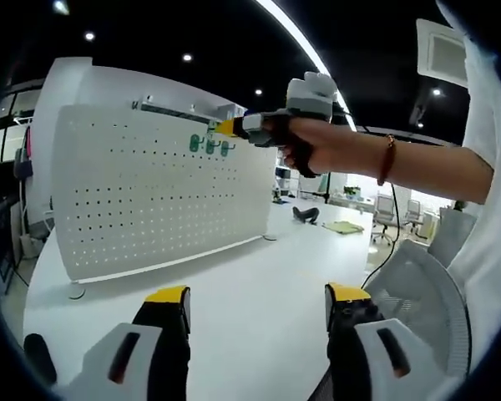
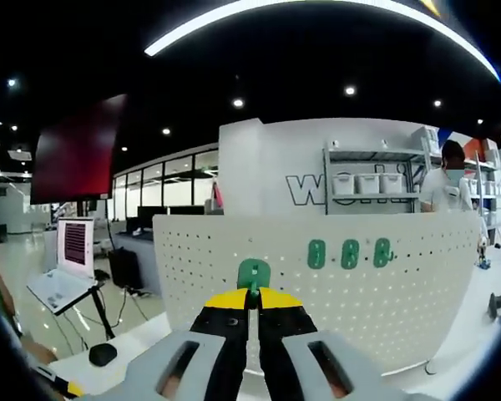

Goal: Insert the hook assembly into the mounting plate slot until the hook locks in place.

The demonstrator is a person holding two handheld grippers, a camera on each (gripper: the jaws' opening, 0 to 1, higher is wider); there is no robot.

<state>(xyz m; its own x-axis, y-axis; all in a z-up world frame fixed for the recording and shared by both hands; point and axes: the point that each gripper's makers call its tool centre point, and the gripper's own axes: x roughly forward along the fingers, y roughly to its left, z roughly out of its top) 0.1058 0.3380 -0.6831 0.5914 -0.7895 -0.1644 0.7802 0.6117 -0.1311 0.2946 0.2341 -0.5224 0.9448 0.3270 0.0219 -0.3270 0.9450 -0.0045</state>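
Right gripper (image 2: 250,302) fingers (image 2: 230,299) pinching green hook (image 2: 253,272), jaws nearly closed, hook pointing at pegboard (image 2: 234,251) for insertion. Left gripper (image 1: 257,301) hanging wide apart, holding nothing, idling above table (image 1: 234,276). Three hooks (image 2: 349,253) sitting mounted on pegboard, beyond held hook.

Back wall (image 2: 275,159) behind the shelf rack (image 2: 369,180) — large dark outlined letters, "W" clear, the rest cut off by the rack. Laptop screen (image 2: 73,242) shows lines of text — too small to read.
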